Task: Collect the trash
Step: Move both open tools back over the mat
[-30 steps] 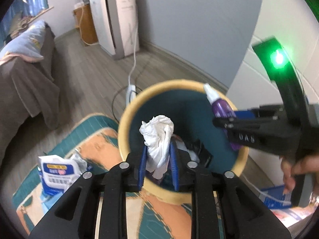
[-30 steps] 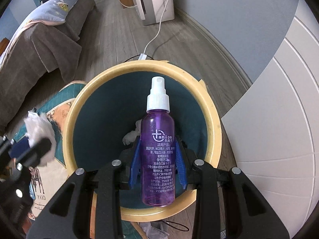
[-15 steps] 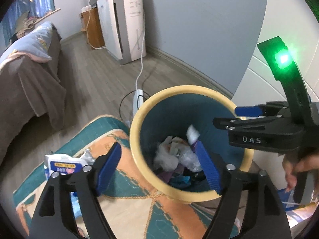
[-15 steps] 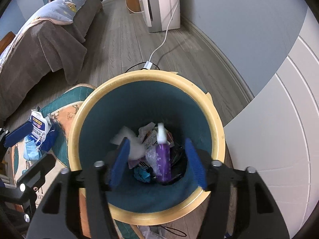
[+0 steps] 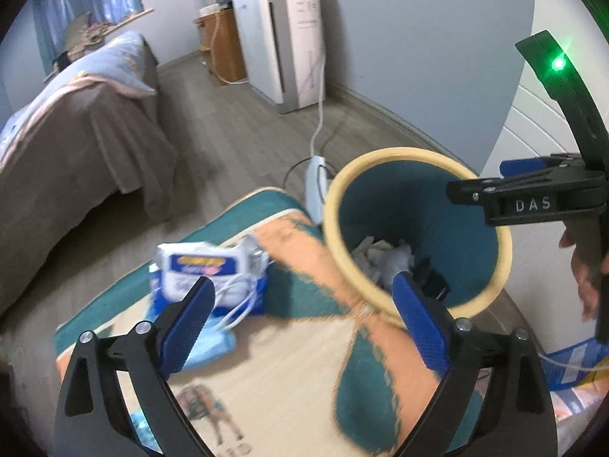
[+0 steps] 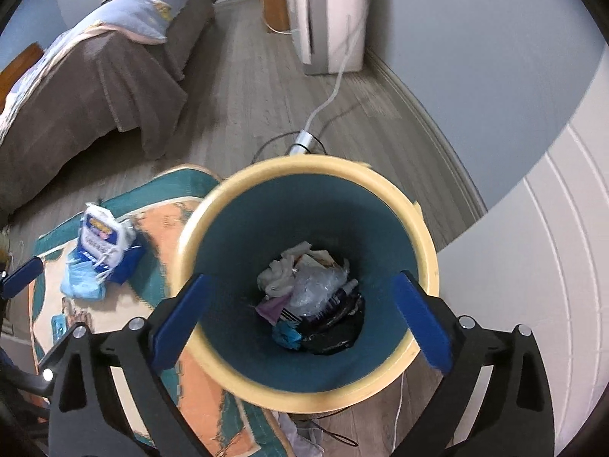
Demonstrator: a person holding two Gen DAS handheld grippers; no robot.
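Note:
A teal bin with a yellow rim (image 6: 426, 236) stands on the floor; it also shows in the left wrist view (image 5: 331, 205). Inside lie crumpled white tissue (image 6: 279, 272), clear plastic (image 6: 316, 285) and the purple spray bottle (image 6: 337, 297). My right gripper (image 6: 304, 318) is open and empty above the bin. My left gripper (image 5: 304, 323) is open and empty above the rug, left of the bin. A blue and white tissue pack (image 5: 207, 270) and a blue face mask (image 5: 207, 346) lie on the rug; the pack also shows in the right wrist view (image 6: 101, 234).
A patterned teal and orange rug (image 5: 289, 377) lies left of the bin. A bed with a brown cover (image 5: 76, 141) is at the left. A white appliance (image 5: 289, 34) stands by the grey wall, with a cord and power strip (image 5: 316, 182) on the floor. A white panel (image 6: 533, 266) is at the right.
Both grippers opened: the tissue and the purple bottle dropped into the bin. Both grippers then pulled up and back, and the left one swung left over the rug.

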